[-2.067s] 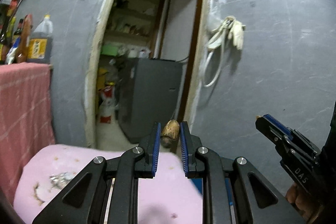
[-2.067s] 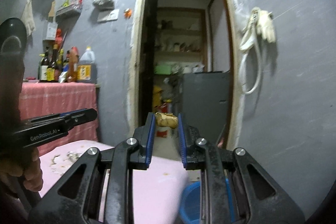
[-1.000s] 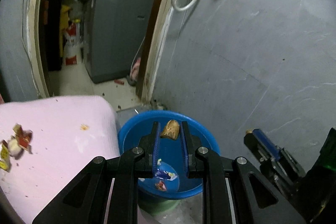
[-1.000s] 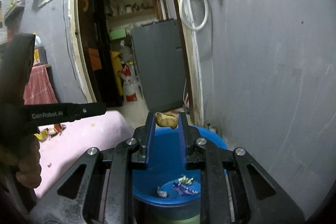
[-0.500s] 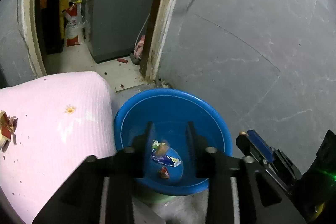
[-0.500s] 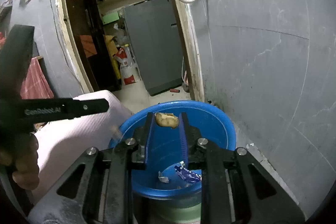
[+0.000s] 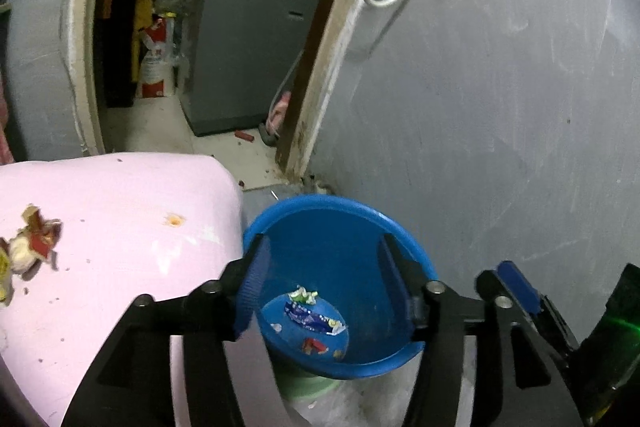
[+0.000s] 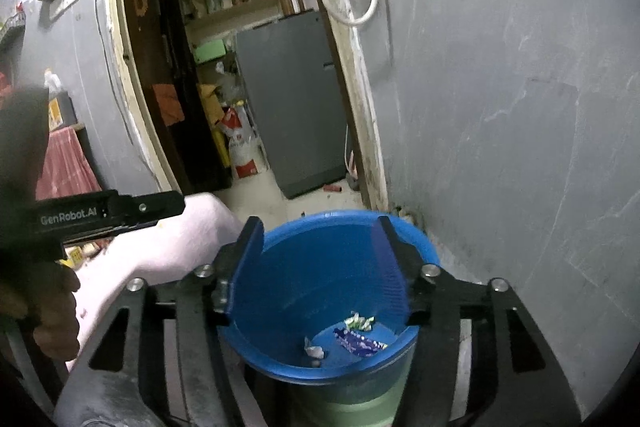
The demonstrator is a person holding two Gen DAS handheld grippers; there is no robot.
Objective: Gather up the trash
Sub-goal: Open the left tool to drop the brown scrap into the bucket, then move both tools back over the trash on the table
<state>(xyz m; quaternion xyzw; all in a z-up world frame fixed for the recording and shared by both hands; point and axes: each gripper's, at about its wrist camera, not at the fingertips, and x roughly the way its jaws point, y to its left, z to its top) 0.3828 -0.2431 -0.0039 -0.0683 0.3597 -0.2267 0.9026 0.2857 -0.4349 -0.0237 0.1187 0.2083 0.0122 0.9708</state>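
Here we hold both grippers over a blue bin (image 7: 404,239) that stands on the floor beside a pink table (image 7: 120,227). The left gripper (image 7: 320,271) has its tongs spread wide apart and holds nothing; the right gripper (image 8: 318,259) is spread wide too, also empty. In the left view, the right one shows at 4 o'clock.

What could go wrong, we judge: both sets of tongs hang low, close around the bin's rim, so a careless swing back toward the table could clip the rim and tip the bin, spilling what it holds. The bin also sits tight against the table's corner, so a piece carried over could drop into the gap between them.

Inside the bin, on its bottom, we see a purple wrapper (image 8: 360,343), a green and white scrap (image 8: 360,323) just beside it at its 12 o'clock, a small white scrap (image 8: 314,349) at its 9 o'clock, and, in the left view, a red scrap (image 7: 316,345).

More trash (image 7: 30,243) lies on the table at 9 o'clock in the left view, well apart from the bin.
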